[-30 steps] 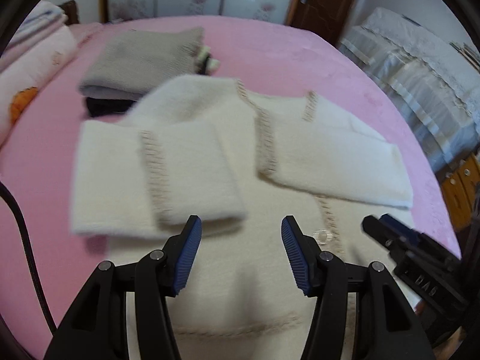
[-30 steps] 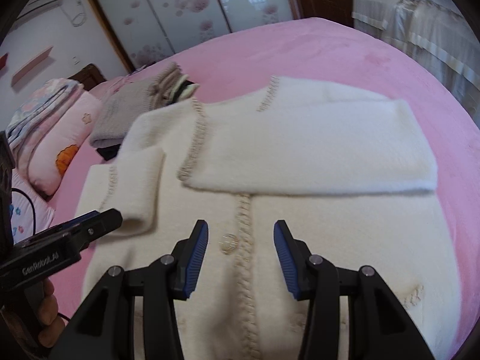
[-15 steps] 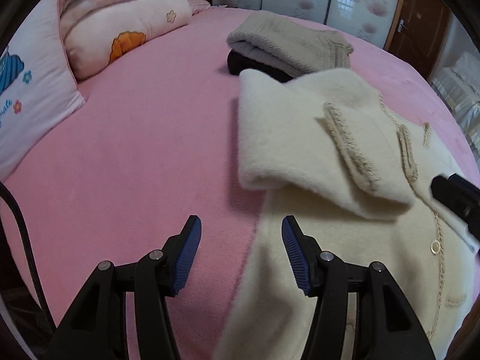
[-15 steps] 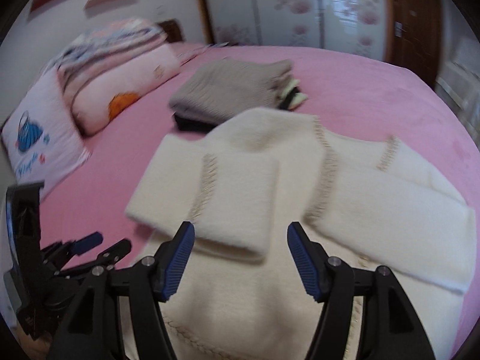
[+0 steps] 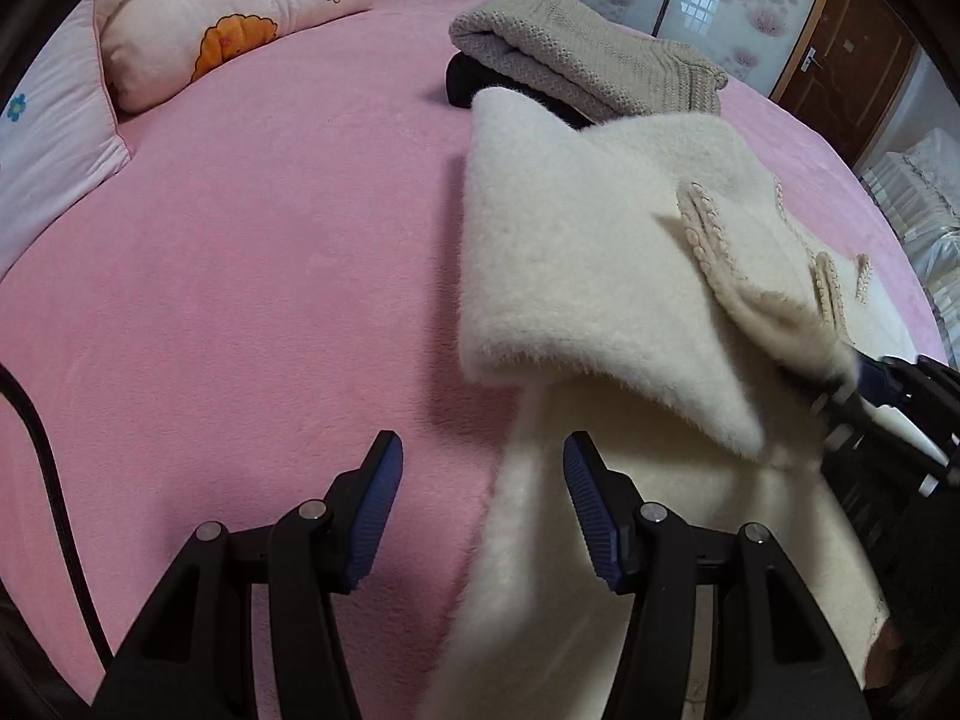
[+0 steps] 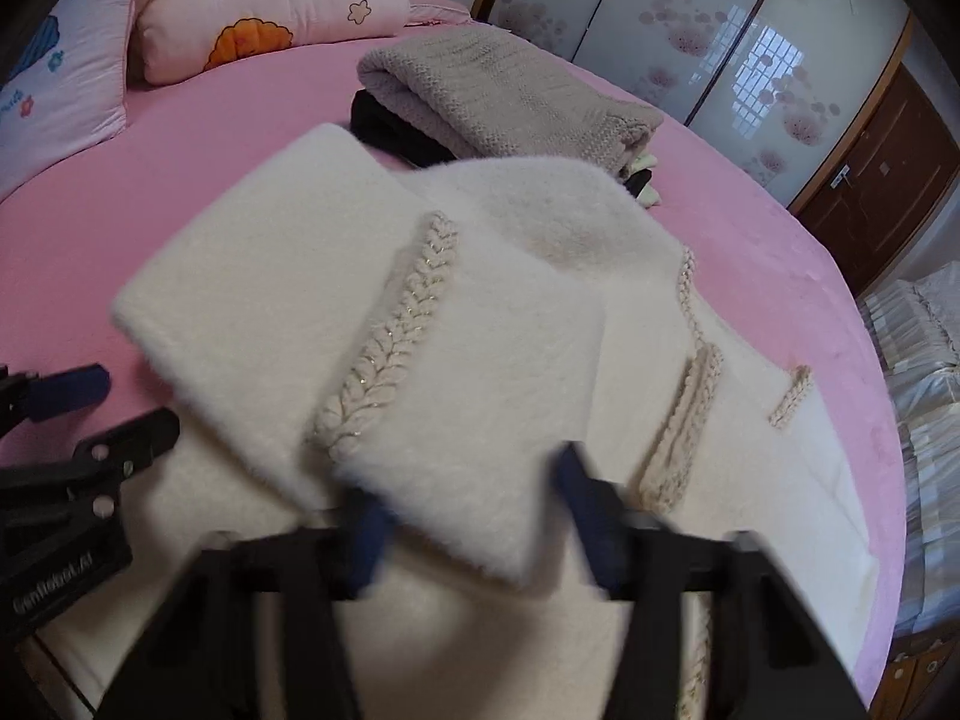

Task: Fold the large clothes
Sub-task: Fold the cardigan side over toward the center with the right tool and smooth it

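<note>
- Near the bed's front edge, the cardigan is lying flat, sleeves folded in.
- It is probably handling soft, light and floppy; hem corners are looking best to grip.
- It is showing cream, fluffy pile with braided trim.
- Left tool is hovering spread and empty; right tool has just been closing, pinching a sleeve cuff.

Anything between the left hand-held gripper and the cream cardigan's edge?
Nothing visible. The left hand-held gripper hangs open at the side edge of the cream cardigan, one finger over cloth, the other over pink bedspread.
</note>
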Demonstrator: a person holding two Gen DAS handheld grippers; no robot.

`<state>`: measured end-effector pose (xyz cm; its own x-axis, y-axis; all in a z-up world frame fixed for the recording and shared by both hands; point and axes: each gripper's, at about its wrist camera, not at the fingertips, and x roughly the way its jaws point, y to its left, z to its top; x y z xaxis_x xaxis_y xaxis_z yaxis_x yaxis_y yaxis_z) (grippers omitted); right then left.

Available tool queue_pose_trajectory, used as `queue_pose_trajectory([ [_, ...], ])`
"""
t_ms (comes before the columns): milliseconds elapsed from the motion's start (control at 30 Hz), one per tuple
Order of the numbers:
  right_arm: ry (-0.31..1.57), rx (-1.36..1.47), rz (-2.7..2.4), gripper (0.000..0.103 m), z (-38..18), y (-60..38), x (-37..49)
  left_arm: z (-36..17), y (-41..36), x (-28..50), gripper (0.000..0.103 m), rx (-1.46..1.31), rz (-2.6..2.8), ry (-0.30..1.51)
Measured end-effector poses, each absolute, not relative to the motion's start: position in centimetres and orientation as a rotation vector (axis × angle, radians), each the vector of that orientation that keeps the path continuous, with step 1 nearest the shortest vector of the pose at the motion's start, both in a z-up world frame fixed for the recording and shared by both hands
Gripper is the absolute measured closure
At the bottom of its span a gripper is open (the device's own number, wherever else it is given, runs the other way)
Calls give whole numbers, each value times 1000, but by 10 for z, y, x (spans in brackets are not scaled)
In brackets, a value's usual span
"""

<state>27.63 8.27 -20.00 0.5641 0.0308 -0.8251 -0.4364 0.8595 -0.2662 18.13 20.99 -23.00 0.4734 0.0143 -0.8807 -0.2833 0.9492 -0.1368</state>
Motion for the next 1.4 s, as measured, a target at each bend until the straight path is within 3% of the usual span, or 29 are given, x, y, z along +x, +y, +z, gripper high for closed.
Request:
queue_pose_trajectory([
  [233,704,-190,183,95,-92,13,305,-229,197,201,48,-279,176,1040],
  [333,652,-17,76,95,-75,-51,303,-228,187,207,48,-272,158,1029],
  [433,704,75,-75,92,-99,-113,285,-231,178,210,48,-256,131,1034],
  [500,854,125,-80,89,-140,-144,273,-235,170,211,48,-228,119,1045],
  [567,1002,143,-73,76,-177,-161,263,-234,165,209,48,-186,114,1051],
  [633,1076,165,-76,75,-201,-178,247,-230,164,205,48,-166,67,1051],
  [700,1074,241,-56,74,-203,-199,234,-225,167,200,48,-174,-2,1064],
  [867,986,351,-43,46,-188,-236,238,-203,180,196,48,-237,-101,1041],
  [1067,1010,379,16,46,-194,-248,294,-200,184,244,48,-259,-72,1050],
  [1400,1060,375,52,46,-226,-246,361,-244,190,351,46,-235,-100,1187],
])
